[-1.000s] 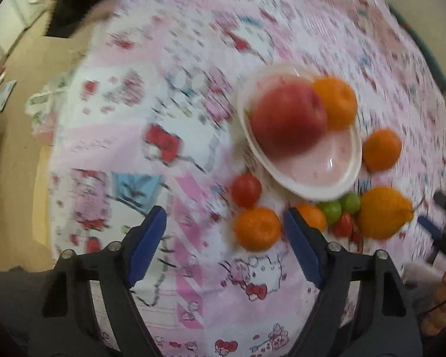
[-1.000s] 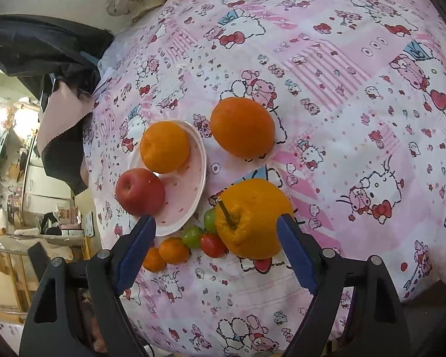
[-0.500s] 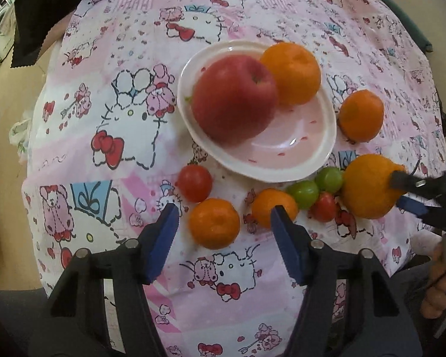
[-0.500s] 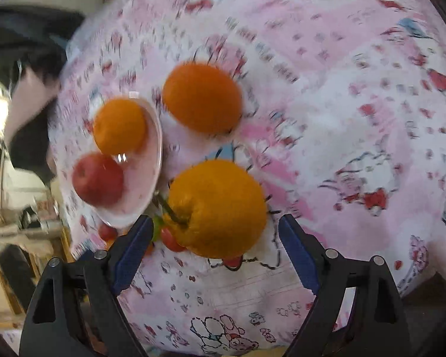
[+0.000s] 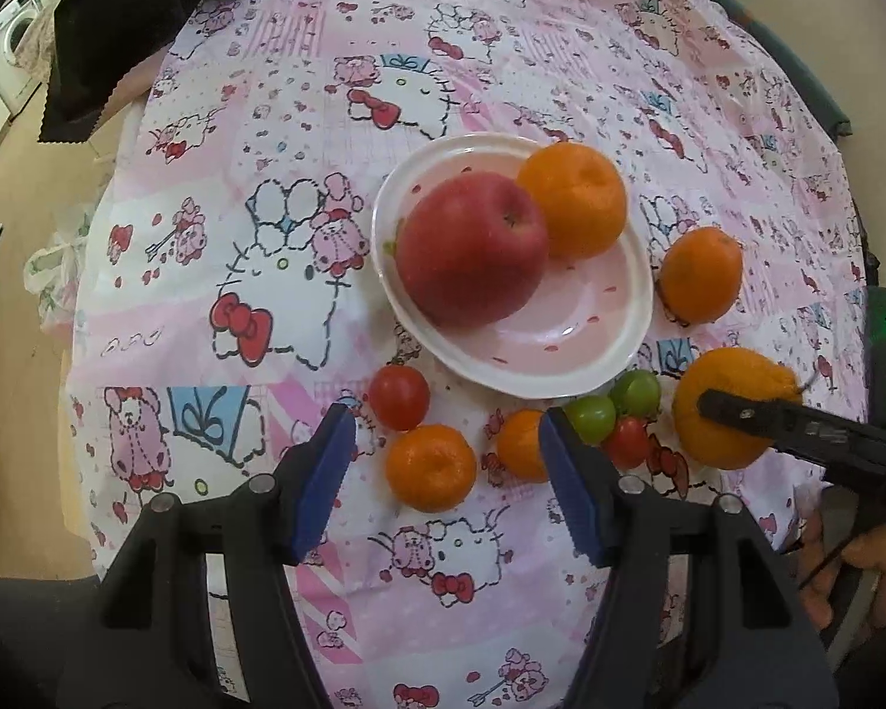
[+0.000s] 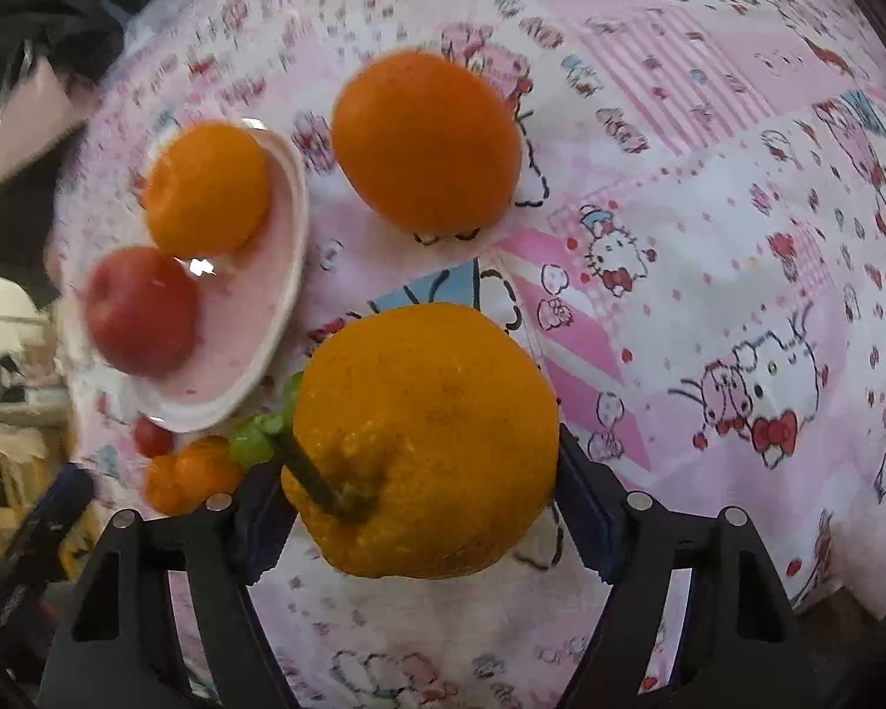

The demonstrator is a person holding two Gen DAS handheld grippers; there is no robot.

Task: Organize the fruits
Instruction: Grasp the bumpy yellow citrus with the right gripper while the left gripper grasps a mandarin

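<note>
A white and pink plate (image 5: pixel 484 140) (image 6: pixel 298 224) carries a red apple (image 5: pixel 472 248) (image 6: pixel 142 307) and an orange (image 5: pixel 573 201) (image 6: pixel 207 189). Another orange (image 5: pixel 703 275) (image 6: pixel 425 142) lies on the cloth beside it. My right gripper (image 6: pixel 419 508) is closing on a large stemmed orange (image 6: pixel 431 431) (image 5: pixel 732 372), and both pads touch its sides. One of its fingers (image 5: pixel 756 416) lies across the fruit. My left gripper (image 5: pixel 446 467) hovers open above a small tangerine (image 5: pixel 431 467) without touching it.
Near the plate's front lie a red tomato (image 5: pixel 398 397), a second tangerine (image 5: pixel 520 443), two green fruits (image 5: pixel 590 416) and a small red one (image 5: pixel 626 443). Black fabric (image 5: pixel 106 29) hangs at the table's far left. A hand (image 5: pixel 856 561) shows at lower right.
My right gripper has come down around the stemmed orange and its jaws have narrowed onto it. My left gripper's jaws have narrowed, and it has drawn up a little over the small tangerine.
</note>
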